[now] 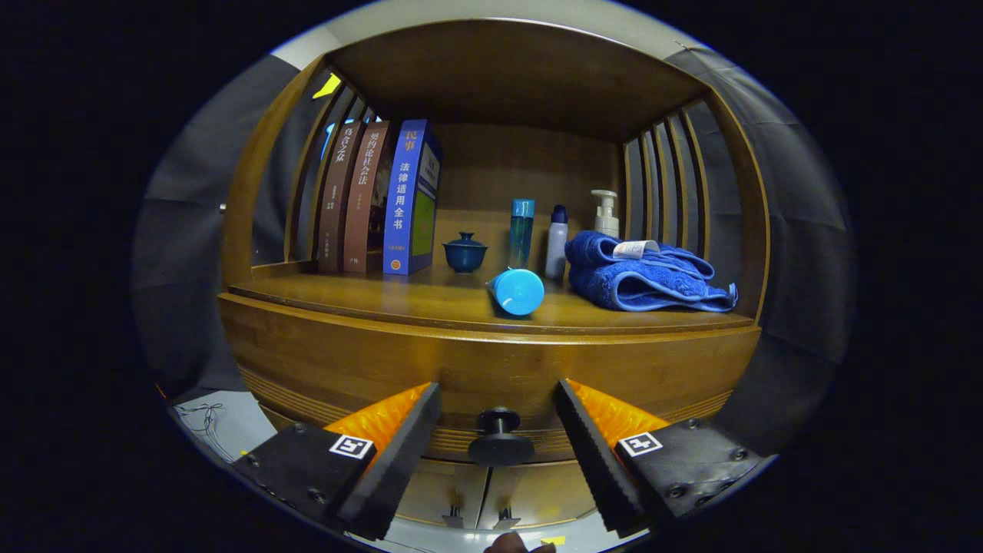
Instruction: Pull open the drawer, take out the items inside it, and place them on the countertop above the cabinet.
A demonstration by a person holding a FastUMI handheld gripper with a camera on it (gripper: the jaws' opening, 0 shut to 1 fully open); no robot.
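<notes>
A wooden cabinet's drawer front (491,361) faces me, with a dark round knob (500,438) at its lower middle. My gripper (498,395) is open, its two fingers standing on either side of the knob without touching it. The knob sits between the fingertips, slightly below them. The drawer looks closed, so its inside is hidden. Above it runs the wooden countertop (384,296) of the shelf niche.
On the countertop stand three books (380,200) at the left, a small blue lidded cup (465,252), a lying blue bottle (516,291), a tall teal bottle (521,230), a white bottle (557,242), a pump bottle (606,213) and a folded blue towel (645,276).
</notes>
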